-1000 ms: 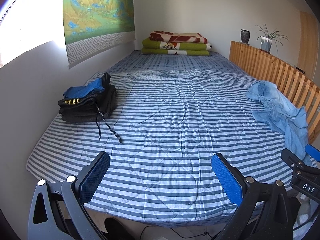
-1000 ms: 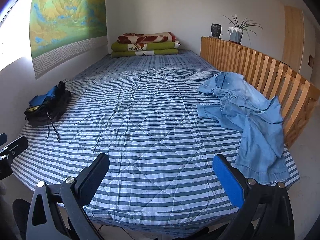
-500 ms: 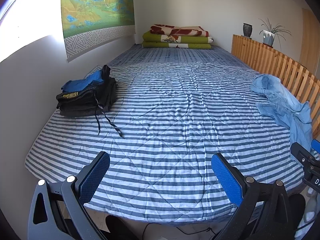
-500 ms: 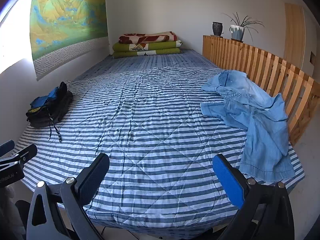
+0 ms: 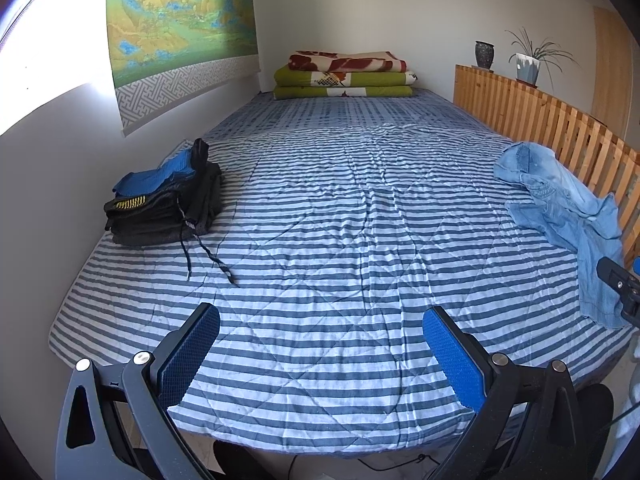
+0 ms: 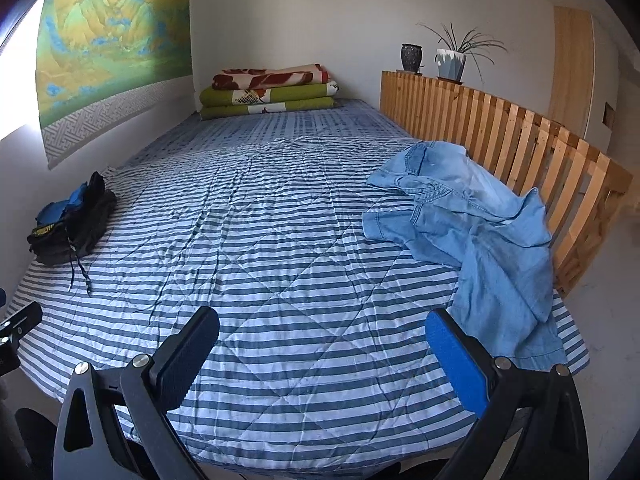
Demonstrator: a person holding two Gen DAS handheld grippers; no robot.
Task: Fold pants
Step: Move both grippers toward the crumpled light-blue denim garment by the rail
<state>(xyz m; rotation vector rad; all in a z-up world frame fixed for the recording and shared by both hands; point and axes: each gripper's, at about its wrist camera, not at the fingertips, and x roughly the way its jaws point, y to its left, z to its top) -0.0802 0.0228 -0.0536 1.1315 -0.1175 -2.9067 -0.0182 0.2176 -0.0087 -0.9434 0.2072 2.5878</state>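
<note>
Both jaws stand wide apart, empty: left hand-held gripper, right hand-held gripper. At two o'clock the crumpled denim pants drape over the bed edge. Best to pinch the waistband and drag them flat to the centre.

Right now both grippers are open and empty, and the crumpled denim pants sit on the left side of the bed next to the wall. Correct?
Not quite. The denim pants lie on the right side of the bed, by the wooden slat rail, as the right wrist view shows. Both grippers are open and empty.
</note>
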